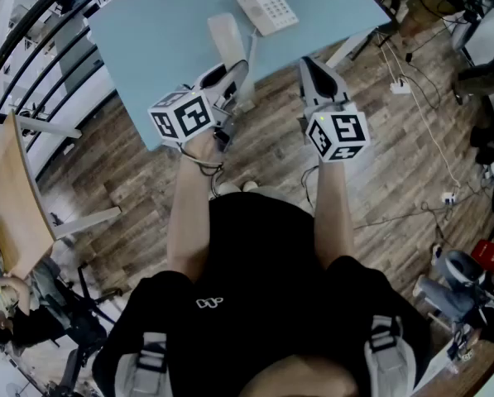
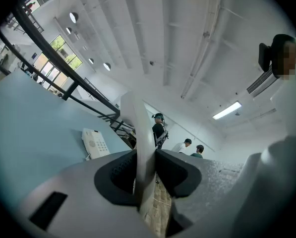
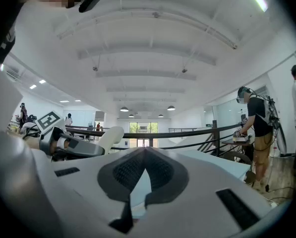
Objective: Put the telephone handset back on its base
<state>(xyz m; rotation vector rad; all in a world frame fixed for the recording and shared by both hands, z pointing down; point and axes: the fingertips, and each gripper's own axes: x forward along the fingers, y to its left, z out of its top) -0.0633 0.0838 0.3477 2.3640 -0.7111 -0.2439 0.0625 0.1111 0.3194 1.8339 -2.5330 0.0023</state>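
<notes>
The white telephone base (image 1: pixel 266 8) with its keypad lies at the far side of the light blue table (image 1: pixel 147 31). My left gripper (image 1: pixel 228 79) is shut on the white handset (image 1: pixel 227 41), which is lifted over the table's near edge, short of the base. In the left gripper view the handset (image 2: pixel 138 118) stands edge-on between the dark pads (image 2: pixel 120 175), with the base (image 2: pixel 94 143) beyond to the left. A thin cord (image 1: pixel 251 52) runs from the base toward the handset. My right gripper (image 1: pixel 315 66) hovers at the table's near edge, shut and holding nothing; its view shows the handset (image 3: pixel 109 138) to the left.
A wooden floor (image 1: pixel 379 164) with cables and a power strip (image 1: pixel 400 87) lies right of the table. A tan desk (image 1: pixel 11 197) stands at the left. A black railing (image 3: pixel 187 133) and several people (image 3: pixel 257 133) stand beyond the table.
</notes>
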